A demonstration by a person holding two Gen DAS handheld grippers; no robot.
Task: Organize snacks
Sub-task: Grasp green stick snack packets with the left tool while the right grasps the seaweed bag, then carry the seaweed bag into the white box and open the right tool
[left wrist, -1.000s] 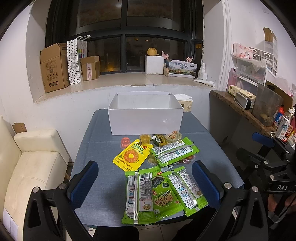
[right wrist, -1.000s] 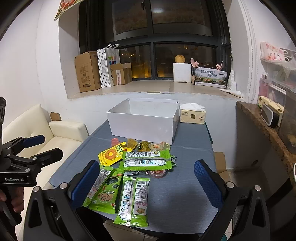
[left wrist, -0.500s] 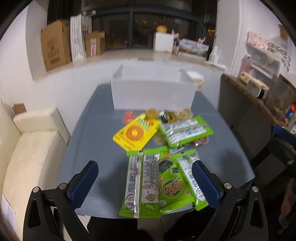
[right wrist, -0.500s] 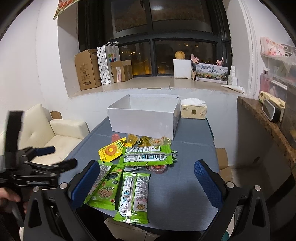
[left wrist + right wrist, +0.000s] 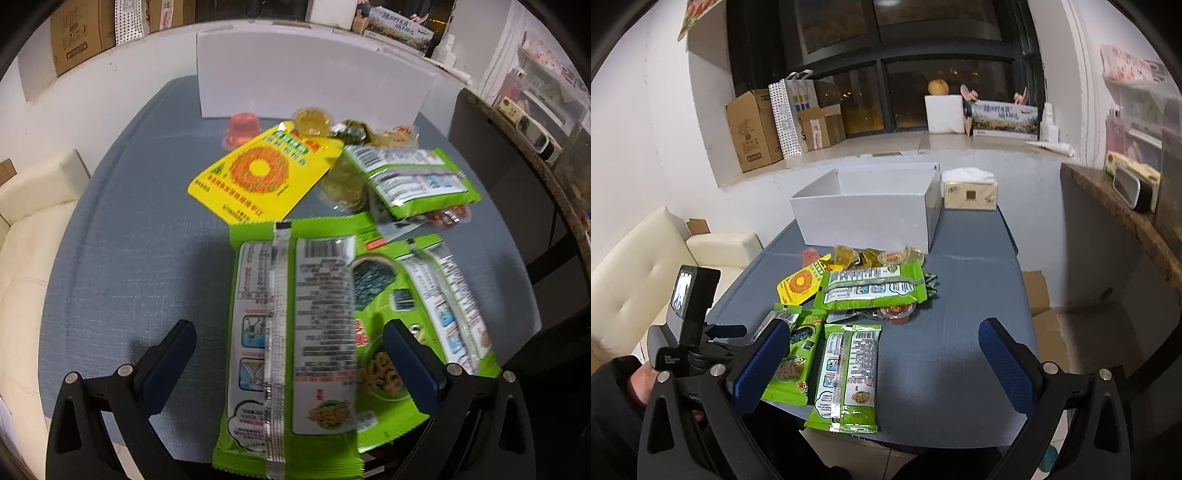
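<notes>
Snacks sit clustered on the blue-grey table (image 5: pixel 967 343), between its near edge and the white box (image 5: pixel 864 218) at the far edge. Left gripper (image 5: pixel 290 363) has its fingers wide apart, empty, low over a green packet (image 5: pixel 291 332) lying back-side up at the near edge; the packet lies between the blue pads (image 5: pixel 171 363), not touched as far as I can tell. Beside it is a second green packet (image 5: pixel 380 332), face up, partly under the first. Yellow packet (image 5: pixel 264 177) lies toward the box, with jelly cups (image 5: pixel 242 127) just in front of the box wall. Another green packet (image 5: pixel 413 181) rests on more cups toward the right edge. Right gripper (image 5: pixel 882 365) is spread apart too, holding nothing, above the near edge. Tissue box (image 5: pixel 969 192) stands at the far right corner, just beside the white box.
</notes>
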